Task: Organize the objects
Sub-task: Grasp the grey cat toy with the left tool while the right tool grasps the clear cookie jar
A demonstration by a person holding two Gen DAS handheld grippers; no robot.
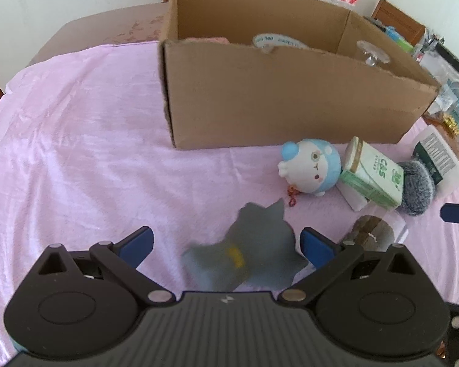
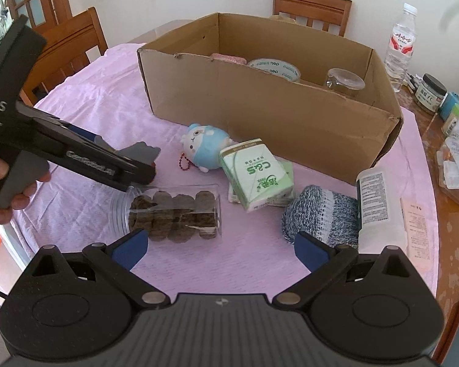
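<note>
My left gripper is open, its blue fingers spread wide over the pink cloth. Between them is a blurred grey felt piece with a yellow tag, close to the right finger and far from the left one. The right wrist view shows that grey piece sticking out at the left gripper's tip; I cannot tell if it rests on the table. My right gripper is open and holds nothing, just short of a clear tub of brown cookies. An open cardboard box stands behind.
Before the box lie a blue-and-white plush toy, a green C&S tissue pack, a grey knitted roll and a white bottle. The box holds a tape roll and a glass jar. Chairs ring the table; clutter crowds the right edge.
</note>
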